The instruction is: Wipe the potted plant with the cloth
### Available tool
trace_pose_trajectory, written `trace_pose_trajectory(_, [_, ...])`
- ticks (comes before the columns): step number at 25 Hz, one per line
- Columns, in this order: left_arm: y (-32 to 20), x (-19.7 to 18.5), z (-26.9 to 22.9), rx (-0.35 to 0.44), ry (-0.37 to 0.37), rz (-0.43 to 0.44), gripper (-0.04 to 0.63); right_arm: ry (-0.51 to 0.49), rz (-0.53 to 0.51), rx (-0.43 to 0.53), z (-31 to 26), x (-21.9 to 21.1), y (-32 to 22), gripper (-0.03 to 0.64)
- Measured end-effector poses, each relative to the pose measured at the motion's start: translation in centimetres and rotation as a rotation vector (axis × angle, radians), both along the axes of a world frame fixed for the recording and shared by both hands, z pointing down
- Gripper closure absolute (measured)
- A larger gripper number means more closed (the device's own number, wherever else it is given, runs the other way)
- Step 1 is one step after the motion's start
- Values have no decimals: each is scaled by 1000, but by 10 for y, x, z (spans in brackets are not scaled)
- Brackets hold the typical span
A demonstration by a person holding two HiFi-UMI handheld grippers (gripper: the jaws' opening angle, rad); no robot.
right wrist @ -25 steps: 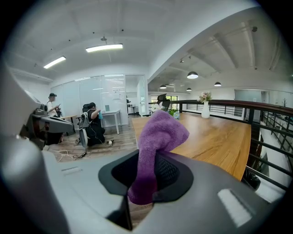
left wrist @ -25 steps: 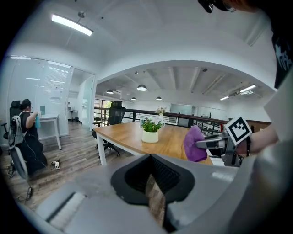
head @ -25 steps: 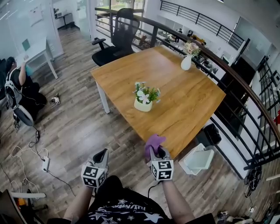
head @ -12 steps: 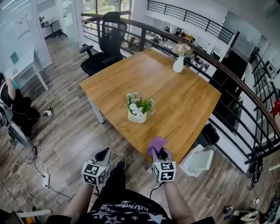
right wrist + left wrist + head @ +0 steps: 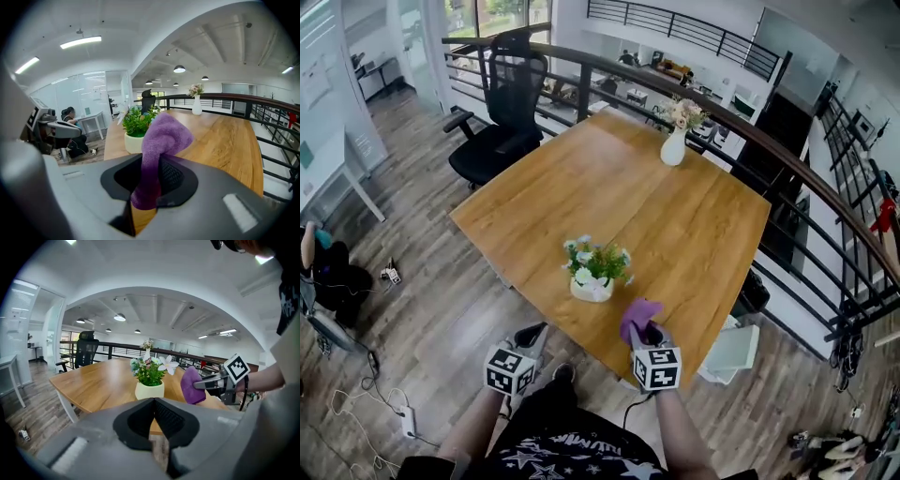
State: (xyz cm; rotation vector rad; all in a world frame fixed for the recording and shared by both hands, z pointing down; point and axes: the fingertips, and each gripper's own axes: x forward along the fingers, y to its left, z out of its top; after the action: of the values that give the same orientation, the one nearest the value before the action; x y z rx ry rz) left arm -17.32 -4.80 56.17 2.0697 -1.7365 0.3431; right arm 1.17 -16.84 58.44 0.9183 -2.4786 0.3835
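The potted plant (image 5: 594, 274) stands on the wooden table (image 5: 694, 216), ahead of both pairs of our fingers and between the lines along which they point, closer to the right pair than to the left. It is a cream pot with green leaves and pale flowers, upright, set near the table edge that faces us. Our right gripper (image 5: 645, 330) has its fingers clamped on the purple cloth (image 5: 639, 314). The cloth runs down between the pads and rises past the fingertips in a soft folded lump that leans towards the plant. In the right gripper view the lump hides part of the pot behind it. In the left gripper view a strip of tabletop shows between cloth and pot, so we read them as near each other but not touching. Our left gripper (image 5: 530, 335) has its fingers pressed together with nothing between them (the dark pads meet in one line in its own view). Its tips hang over the plank floor (image 5: 422, 309) just short of the table edge, with the plant ahead of them and a little to their right. Well beyond the right fingertips a white vase (image 5: 673, 148) of flowers stands at the table's far side. A black office chair (image 5: 502, 112) sits off the table, far ahead of the left fingers.
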Motion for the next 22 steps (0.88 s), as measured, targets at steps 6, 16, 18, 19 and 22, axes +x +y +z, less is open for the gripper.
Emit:
trace_pose_trajectory(6, [-51, -24, 9, -30, -16, 120, 534, 31, 31, -6, 3, -24, -36, 531])
trace_pose_trajectory(16, [-112, -29, 47, -107, -72, 406, 283, 127, 58, -89, 30, -45, -77, 531])
trace_pose_trajectory(18, [-121, -24, 53, -98, -95, 480, 255, 138, 40, -94, 36, -52, -80, 531])
trace_pose_trajectory(19, [-125, -21, 54, -85, -110, 520, 236, 143, 31, -94, 39, -56, -82, 531])
trace_pose_trajectory(22, [-137, -14, 58, -54, -157, 627, 206, 157, -2, -88, 42, -67, -85, 531])
